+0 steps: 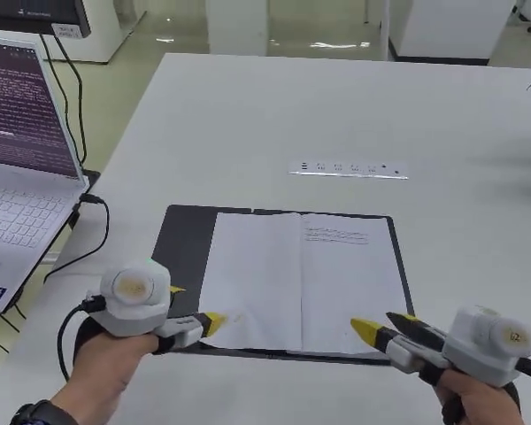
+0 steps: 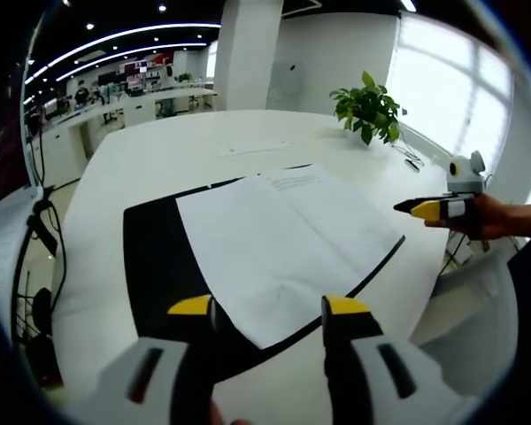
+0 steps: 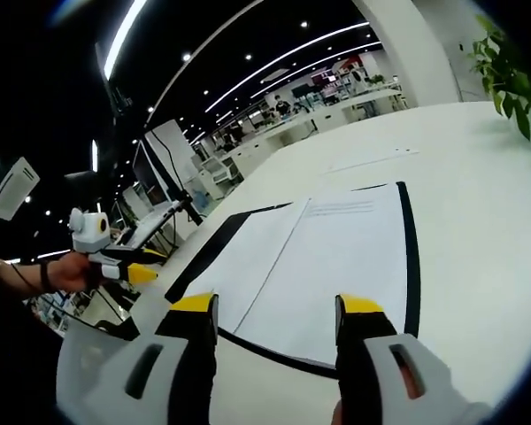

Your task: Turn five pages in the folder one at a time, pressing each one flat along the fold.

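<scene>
– While you held both grippers at the near edge of the open black folder (image 1: 184, 252), which lay flat on the white table (image 1: 248, 115), neither one held paper. Your left gripper (image 1: 195, 306) sat at the near corner of the left white sheet (image 1: 252, 279), yellow-tipped jaws spread wide and empty. Whether a tip touched the paper, I couldn't tell. Your right gripper (image 1: 382, 324) sat just off the near corner of the right white sheet (image 1: 350, 283), jaws equally wide.

– My worry was the pick-up. Those sheets looked thin and lay flush, so closing on a corner could have taken two at once, or creased it. Coming in low, you could also have shoved the whole folder across that smooth top instead of lifting paper.

– And a page swept over without a firm press along the fold would likely have sprung back.

– On the views: the head view gave you the silver laptop (image 1: 18, 177) at your left and the pale narrow socket strip (image 1: 348, 169) beyond the folder. Your left gripper view put the sheet's corner between its jaws and added the leafy green plant (image 2: 367, 108) at the far edge. Your right gripper view showed the black cover bordering the right sheet's outer side.
</scene>
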Demonstrator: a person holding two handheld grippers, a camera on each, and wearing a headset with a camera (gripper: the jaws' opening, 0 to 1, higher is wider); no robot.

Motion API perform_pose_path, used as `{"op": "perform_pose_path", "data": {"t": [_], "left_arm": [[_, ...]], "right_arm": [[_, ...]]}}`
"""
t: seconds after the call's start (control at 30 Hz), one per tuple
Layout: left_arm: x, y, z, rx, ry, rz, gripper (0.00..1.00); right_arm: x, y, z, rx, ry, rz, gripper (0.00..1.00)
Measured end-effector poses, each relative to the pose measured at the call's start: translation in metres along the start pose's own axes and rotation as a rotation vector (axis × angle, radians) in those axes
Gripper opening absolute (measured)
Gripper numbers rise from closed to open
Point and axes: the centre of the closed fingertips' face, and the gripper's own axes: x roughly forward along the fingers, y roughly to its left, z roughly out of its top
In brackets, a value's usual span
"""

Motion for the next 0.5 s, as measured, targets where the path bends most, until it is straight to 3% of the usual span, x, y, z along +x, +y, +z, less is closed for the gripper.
{"op": "perform_pose_path", "data": {"t": [0.2,0.5], "left_arm": [[-0.016,0.0,-0.001,0.043,-0.01,0.024,0.5],[-0.036,-0.008,-0.002,0.047,-0.039,0.026,0.63]], "right_arm": [[-0.016,-0.001,-0.006,-0.062,0.024,-0.021,0.56],[-0.038,-0.004,-0.018,-0.049,0.037,-0.036,0.61]]}}
